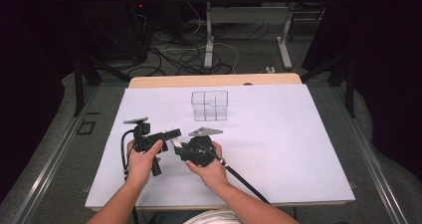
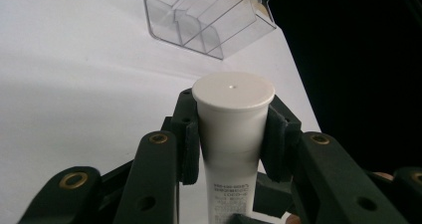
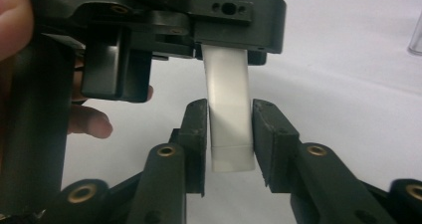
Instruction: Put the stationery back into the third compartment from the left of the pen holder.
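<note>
so the left gripper (image 2: 231,134) is clamping the white tube (image 2: 233,134) just under its cap while the right gripper's (image 3: 229,134) jaws are sitting loose around its flat tail, near-left of the clear organizer (image 1: 209,105), so stowing it's looking still undone.

Clear plastic divided organizer box (image 1: 209,105) stands on white-covered counter (image 1: 278,149), upper centre of high view. Below it, left gripper (image 1: 172,134) and right gripper (image 1: 177,149) meet left of centre, white plastic tube (image 2: 232,129) between them.
</note>
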